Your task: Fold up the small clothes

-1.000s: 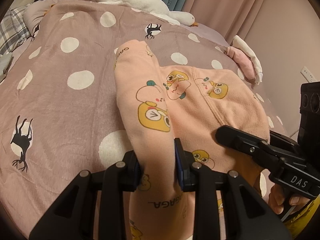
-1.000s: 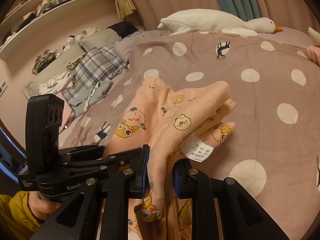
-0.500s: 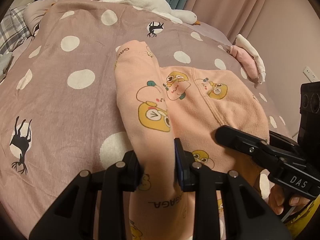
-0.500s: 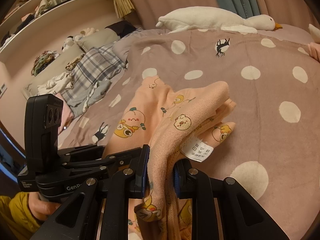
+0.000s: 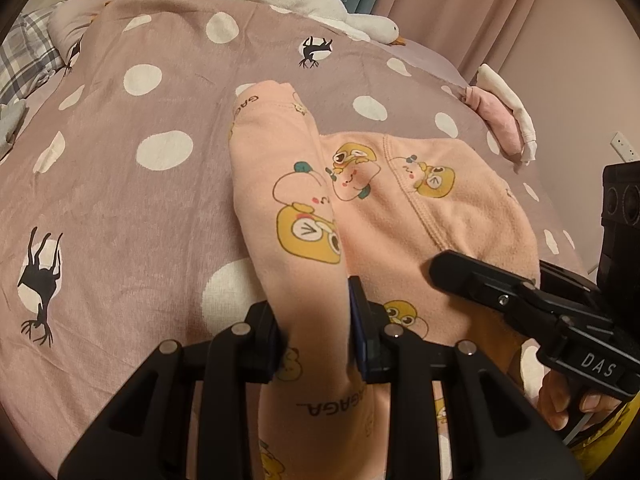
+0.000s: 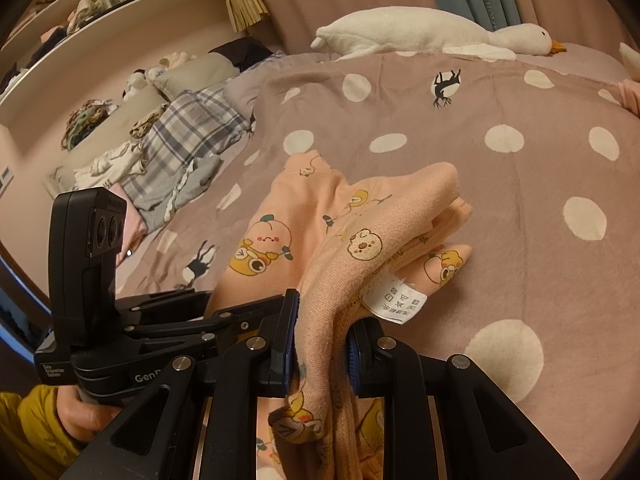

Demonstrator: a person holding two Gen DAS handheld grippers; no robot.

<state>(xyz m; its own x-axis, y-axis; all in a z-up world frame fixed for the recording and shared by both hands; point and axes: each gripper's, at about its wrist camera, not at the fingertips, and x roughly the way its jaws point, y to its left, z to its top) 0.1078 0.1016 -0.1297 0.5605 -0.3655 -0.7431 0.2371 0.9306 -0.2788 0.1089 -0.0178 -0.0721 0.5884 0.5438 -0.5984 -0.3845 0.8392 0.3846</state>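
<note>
Peach cartoon-print garment (image 5: 432,208), partly folded, lying mid-bed on the polka-dot bedspread (image 5: 120,184). Left gripper (image 5: 316,332) pinches a folded sleeve or leg; right gripper (image 6: 322,340) pinches a bunched edge beside the care label (image 6: 396,300). Plush goose (image 6: 432,32) lies along the far edge.

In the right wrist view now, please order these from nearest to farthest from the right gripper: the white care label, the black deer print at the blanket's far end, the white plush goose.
1. White care label: just above the right gripper, on the peach garment it clamps.
2. Black deer print: far on the dotted blanket, slightly right.
3. White plush goose: beyond the blanket's far edge, by the curtains.
</note>
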